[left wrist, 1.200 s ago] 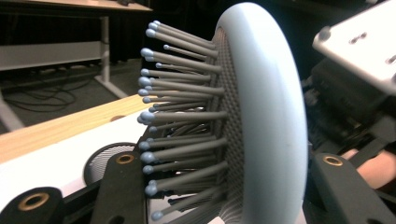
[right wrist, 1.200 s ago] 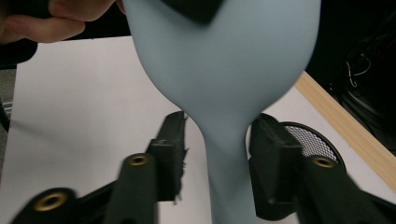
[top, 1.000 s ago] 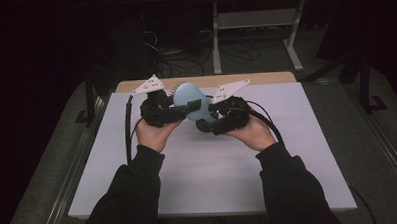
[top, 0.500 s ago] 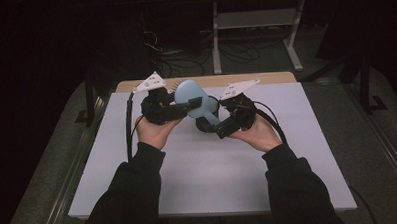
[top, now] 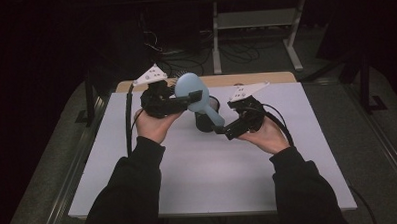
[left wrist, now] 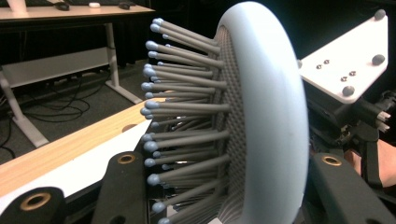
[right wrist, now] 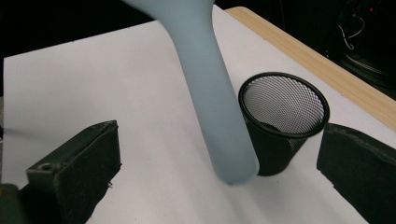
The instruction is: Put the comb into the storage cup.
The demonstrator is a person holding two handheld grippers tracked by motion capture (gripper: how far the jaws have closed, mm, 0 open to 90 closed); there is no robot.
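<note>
A pale blue hairbrush (top: 188, 87) hangs above the white table (top: 214, 181), its handle sloping down to the right. My left gripper (top: 193, 97) is shut on the brush's head; in the left gripper view the grey bristles and the head (left wrist: 261, 116) stand between the jaws of the left gripper (left wrist: 233, 196). My right gripper (top: 222, 130) is open and its jaws have just been opening. The handle (right wrist: 210, 93) ends between the wide jaws of the right gripper (right wrist: 222, 163) without touching either pad. A black mesh cup (right wrist: 282, 107) stands upright on the table just behind the handle's tip.
A wooden strip (top: 265, 78) runs along the table's far edge. Beyond it a desk frame (top: 253, 25) and cables lie on the dark floor. The near half of the white surface is bare apart from the person's forearms.
The right gripper's jaws have opened off the brush handle, and that hand has drifted right and slightly down, uncovering the mesh cup. The left gripper keeps the brush head in place.
</note>
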